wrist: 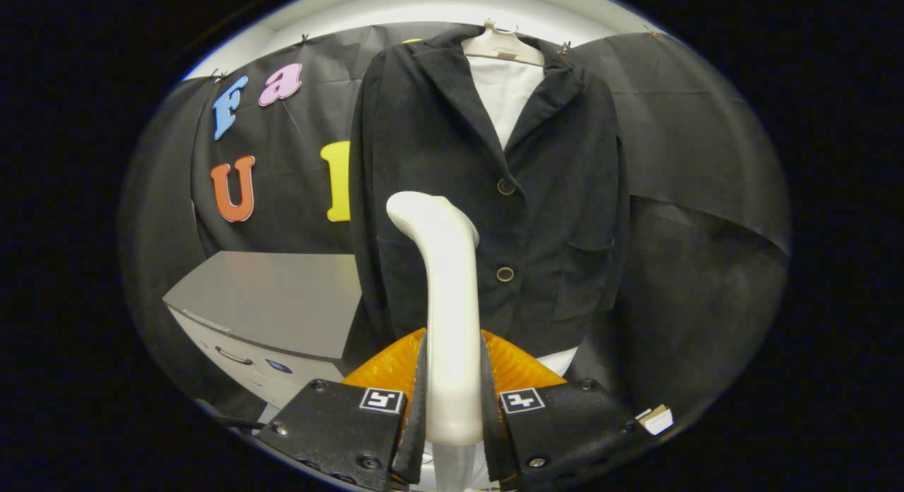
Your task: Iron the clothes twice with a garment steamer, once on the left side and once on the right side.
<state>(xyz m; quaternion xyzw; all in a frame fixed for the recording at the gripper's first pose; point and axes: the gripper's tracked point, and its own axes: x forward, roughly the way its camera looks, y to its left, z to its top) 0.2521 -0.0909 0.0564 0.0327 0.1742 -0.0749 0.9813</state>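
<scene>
Booth wall, jacket (487,195), jaw-clamped steamer (448,301)

Hand-held gripper (452,400) clamped on steamer (445,294) — before hung jacket (551,195).

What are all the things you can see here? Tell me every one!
Jacket: one, black, hanging on the booth wall beyond the fingers, two buttons done up.
Hanger: one, pale, at the jacket's collar.
White garment: one, under the jacket, showing at the neck and below the hem.
Garment steamer: one, white, upright between the fingers, its head in front of the jacket.
Cabinet: one, grey, beside the jacket.
Small box: one, white and brown, low beside the fingers.
Gripper: one, both fingers pressing the steamer's handle.
</scene>
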